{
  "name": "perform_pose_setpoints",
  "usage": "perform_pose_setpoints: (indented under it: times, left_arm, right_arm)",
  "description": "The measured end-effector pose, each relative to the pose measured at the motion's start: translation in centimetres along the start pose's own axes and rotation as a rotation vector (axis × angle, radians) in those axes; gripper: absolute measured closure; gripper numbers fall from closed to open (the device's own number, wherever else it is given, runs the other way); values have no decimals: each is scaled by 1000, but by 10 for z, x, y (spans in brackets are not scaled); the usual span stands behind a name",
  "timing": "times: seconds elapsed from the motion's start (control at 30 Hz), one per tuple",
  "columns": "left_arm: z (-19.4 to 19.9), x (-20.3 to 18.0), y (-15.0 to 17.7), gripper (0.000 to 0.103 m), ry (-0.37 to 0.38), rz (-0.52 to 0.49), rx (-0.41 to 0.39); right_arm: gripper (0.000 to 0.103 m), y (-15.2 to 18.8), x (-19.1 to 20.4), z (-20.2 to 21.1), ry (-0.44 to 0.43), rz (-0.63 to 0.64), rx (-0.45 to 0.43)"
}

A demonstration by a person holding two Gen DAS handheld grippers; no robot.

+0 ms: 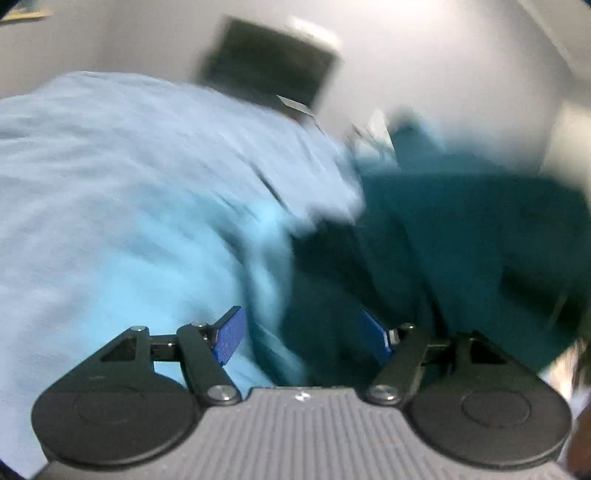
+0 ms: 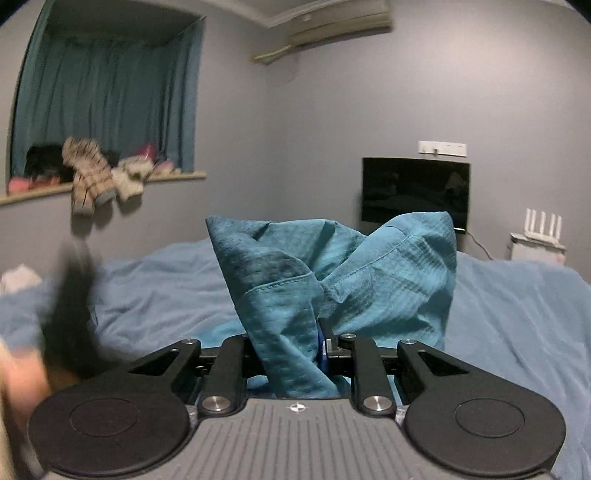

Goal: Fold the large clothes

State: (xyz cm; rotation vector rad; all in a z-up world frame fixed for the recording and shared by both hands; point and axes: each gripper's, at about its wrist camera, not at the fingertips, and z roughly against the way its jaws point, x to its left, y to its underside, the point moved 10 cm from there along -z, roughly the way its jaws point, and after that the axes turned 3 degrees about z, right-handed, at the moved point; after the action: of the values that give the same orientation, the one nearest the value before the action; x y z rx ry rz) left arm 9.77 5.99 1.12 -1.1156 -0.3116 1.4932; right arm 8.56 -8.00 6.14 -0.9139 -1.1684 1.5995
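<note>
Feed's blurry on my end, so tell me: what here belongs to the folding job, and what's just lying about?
Job:
teal garment, clamped in right tongs
left tongs, open over it
light blue bedding

Lying about:
wall TV
router
plush toys on sill
air conditioner

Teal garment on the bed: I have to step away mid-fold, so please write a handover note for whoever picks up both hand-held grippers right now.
Right hand-held gripper: shut on the teal textured fabric garment, bunched and lifted above the light blue bed cover.
Left hand-held gripper: open, holding nothing, its view motion-blurred; it points at the dark teal cloth lying against the light blue cover.
Done: one grasp only; no fold visible.
Left: probably catch a second edge with the left gripper, spread the garment flat on the bed, then fold.
</note>
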Motion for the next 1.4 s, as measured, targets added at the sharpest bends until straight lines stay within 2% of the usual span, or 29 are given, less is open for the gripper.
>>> perform_pose_setpoints:
  times: [0.07, 0.1, 0.23, 0.3, 0.37, 0.5, 0.63, 0.67, 0.8, 0.97, 1.1, 1.2, 1.23, 1.3, 1.4]
  left_arm:
    - [35, 35, -28, 35, -25, 99, -58]
    - [52, 49, -38, 35, -35, 117, -81]
    - [87, 76, -48, 35, -90, 55, -135]
    - [86, 88, -48, 35, -69, 105, -142]
    - [75, 93, -44, 35, -26, 163, -112]
    - [43, 88, -31, 35, -18, 99, -40]
    - [17, 86, -29, 37, 19, 88, -7]
    - [13, 83, -30, 38, 25, 86, -3]
    - [6, 82, -25, 39, 0, 67, 5]
    - [4, 87, -21, 39, -12, 54, 16]
    - [7, 77, -25, 39, 32, 27, -10]
    - [5, 66, -25, 39, 80, -15, -7]
    - [4, 60, -23, 39, 95, -28, 6]
    - [0, 50, -15, 39, 126, -63, 48]
    - [-8, 41, -3, 39, 108, -118, 104]
  right_arm:
    - [81, 3, 28, -3, -18, 65, 16]
    - [81, 4, 43, -5, -32, 98, 26]
    - [81, 22, 119, -16, -104, 230, 77]
    - [82, 35, 150, -28, -156, 258, 111]
    - [82, 49, 173, -44, -187, 296, 155]
    - [81, 76, 198, -72, -214, 343, 227]
    - [81, 82, 188, -72, -275, 269, 232]
    - [81, 79, 171, -76, -286, 258, 230]
    - [76, 82, 154, -66, -312, 211, 220]
    - [69, 68, 137, -61, -311, 159, 206]
    - [54, 61, 119, -29, -370, 94, 215]
    - [38, 56, 103, 0, -436, 39, 211]
    - [37, 53, 93, 11, -444, 22, 199]
    - [37, 49, 65, 25, -390, -4, 198]
    - [40, 45, 10, 32, -245, -84, 201]
